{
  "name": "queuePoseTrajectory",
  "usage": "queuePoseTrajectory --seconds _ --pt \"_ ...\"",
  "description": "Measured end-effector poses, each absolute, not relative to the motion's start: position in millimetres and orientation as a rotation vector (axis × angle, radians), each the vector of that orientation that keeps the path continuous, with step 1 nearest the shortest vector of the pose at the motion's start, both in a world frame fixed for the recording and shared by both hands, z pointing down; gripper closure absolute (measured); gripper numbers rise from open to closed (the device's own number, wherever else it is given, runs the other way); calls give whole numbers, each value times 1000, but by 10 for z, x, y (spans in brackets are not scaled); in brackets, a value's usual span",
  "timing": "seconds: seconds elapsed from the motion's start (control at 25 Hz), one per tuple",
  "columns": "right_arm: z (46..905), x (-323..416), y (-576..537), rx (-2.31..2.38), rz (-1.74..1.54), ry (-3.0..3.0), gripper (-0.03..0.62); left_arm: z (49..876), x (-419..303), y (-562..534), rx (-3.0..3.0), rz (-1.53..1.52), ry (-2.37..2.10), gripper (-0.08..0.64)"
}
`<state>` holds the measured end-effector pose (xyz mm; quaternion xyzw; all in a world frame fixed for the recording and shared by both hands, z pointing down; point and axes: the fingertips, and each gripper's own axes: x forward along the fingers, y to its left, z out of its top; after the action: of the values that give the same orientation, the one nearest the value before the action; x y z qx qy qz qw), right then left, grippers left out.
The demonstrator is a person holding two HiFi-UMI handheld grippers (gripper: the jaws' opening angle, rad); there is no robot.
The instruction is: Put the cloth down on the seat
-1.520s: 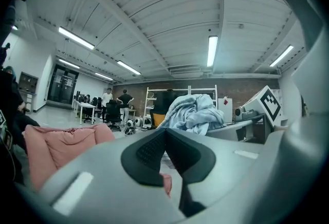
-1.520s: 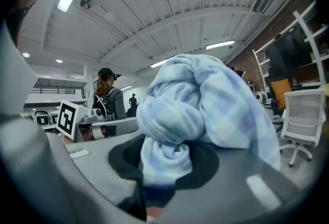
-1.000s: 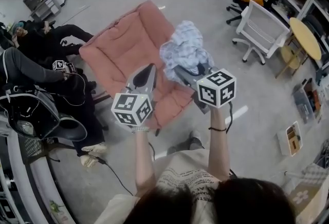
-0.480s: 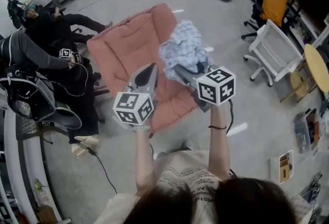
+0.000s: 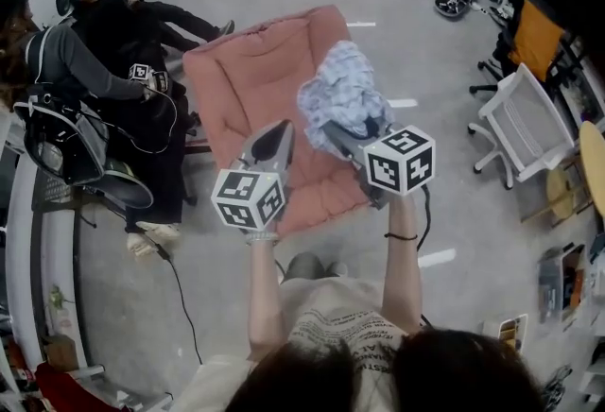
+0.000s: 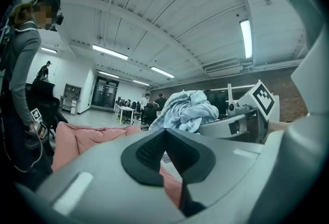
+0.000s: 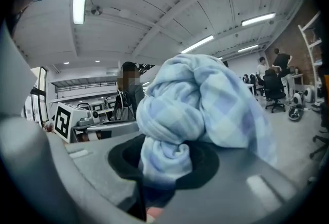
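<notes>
- two grippers sit level in front of you, over the pink seat (image 5: pixel 248 79).
- your right gripper (image 7: pixel 163 169) pinches the bunched blue cloth (image 7: pixel 203 107), which hangs in the air above the seat's right side.
- your left gripper (image 6: pixel 165 131) has its jaws pressed together.

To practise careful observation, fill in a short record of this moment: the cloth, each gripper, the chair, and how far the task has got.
cloth: pale blue checked cloth, bunched up, held in the air over the chair
right gripper: right gripper, fingers shut on the cloth
left gripper: left gripper, fingers together, nothing between them
chair: pink chair, cushion bare, below both grippers
task: cloth not yet on the seat
</notes>
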<state>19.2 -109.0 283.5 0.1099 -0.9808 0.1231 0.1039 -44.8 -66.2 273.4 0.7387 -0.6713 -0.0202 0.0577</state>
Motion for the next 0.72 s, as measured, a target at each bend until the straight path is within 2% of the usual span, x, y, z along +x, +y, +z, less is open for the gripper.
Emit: queuePoseTrajectory --seconds 0.2,0.44,0.72 --pt "2934 177 -1191 265 445 -2899 474 2858 -462 -636 2147 -24 -2079 555" --pt "3149 -216 -1089 216 490 -2840 474 3007 -854 -554 2073 -13 -2081 555" --pt "3280 -397 -1304 185 492 -2826 474 3143 -955 -867 2080 2 -2051 555"
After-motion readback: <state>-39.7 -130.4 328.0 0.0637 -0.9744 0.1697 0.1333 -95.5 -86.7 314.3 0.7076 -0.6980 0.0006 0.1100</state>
